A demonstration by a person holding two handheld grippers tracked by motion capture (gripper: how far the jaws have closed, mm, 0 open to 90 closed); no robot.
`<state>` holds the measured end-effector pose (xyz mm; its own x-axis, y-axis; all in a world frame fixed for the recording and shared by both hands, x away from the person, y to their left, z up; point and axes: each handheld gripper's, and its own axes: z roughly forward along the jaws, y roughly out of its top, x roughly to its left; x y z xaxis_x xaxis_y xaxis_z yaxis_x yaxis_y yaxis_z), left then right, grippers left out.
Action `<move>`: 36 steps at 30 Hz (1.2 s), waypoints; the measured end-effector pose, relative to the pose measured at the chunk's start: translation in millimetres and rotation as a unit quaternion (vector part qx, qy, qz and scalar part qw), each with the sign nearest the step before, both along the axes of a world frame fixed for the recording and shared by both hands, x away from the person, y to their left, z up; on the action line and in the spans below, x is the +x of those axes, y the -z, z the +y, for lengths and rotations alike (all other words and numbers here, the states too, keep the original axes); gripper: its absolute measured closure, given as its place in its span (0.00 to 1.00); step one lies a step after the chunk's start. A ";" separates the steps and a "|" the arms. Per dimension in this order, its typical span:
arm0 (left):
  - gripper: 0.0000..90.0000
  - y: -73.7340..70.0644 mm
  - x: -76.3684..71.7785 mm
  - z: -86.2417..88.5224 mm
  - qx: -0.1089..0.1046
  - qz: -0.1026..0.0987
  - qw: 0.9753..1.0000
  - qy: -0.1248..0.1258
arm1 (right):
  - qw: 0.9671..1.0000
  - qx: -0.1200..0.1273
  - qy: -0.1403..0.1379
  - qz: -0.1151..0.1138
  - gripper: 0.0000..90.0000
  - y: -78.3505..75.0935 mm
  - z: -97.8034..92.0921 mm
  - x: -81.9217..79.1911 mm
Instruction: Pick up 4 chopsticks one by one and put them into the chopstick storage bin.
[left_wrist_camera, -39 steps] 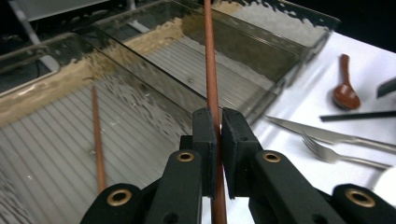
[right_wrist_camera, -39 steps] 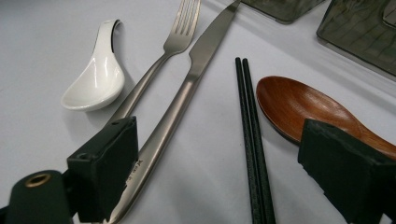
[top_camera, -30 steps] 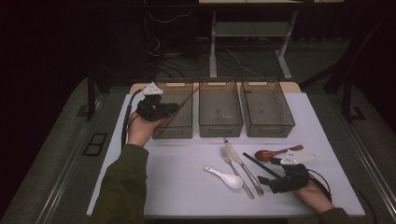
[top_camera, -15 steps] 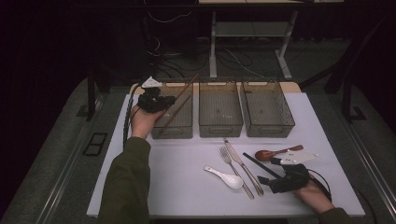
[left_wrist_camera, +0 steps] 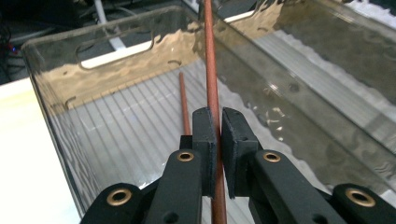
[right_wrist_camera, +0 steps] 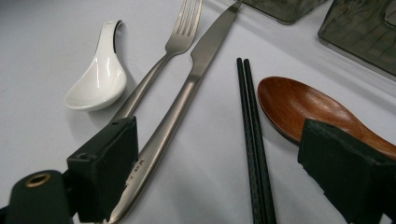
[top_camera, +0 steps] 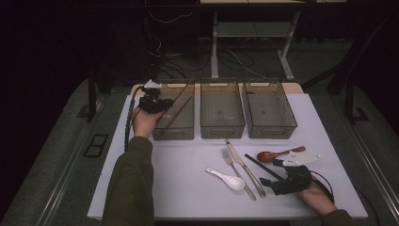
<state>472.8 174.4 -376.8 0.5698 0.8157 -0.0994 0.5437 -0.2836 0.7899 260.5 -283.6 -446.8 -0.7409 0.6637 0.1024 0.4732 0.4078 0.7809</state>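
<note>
Our left gripper jaws clench a brown chopstick, its length running toward twelve o'clock, seemingly over the left bin; right gripper jaws gape.

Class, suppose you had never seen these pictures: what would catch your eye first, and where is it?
The left claw, over the leftmost of three clear bins, is shut on a reddish chopstick, with a second chopstick lying inside. Near the right claw, open above the white table, lie a white spoon, fork, knife, black chopsticks and wooden spoon.
</note>
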 end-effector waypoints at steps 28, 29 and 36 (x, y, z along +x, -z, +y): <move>0.73 -2.4 -3.0 -1.9 0.009 0.012 1.000 0.004 | 1.000 -0.001 -0.004 0.002 0.13 0.1 0.4 -0.3; 0.72 -4.1 -4.4 -1.7 0.004 0.012 1.000 0.007 | 1.000 -0.002 -0.004 0.003 0.13 0.0 0.4 -0.3; 0.61 -14.3 -18.8 -3.5 -0.003 -0.001 1.000 0.030 | 1.000 -0.002 -0.004 0.003 0.13 0.0 0.5 -0.3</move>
<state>453.9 170.9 -362.5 0.6186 0.7789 -0.1033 0.5243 -0.3113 0.7926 260.2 -283.1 -446.8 -0.7460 0.6578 0.1039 0.4740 0.4149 0.7766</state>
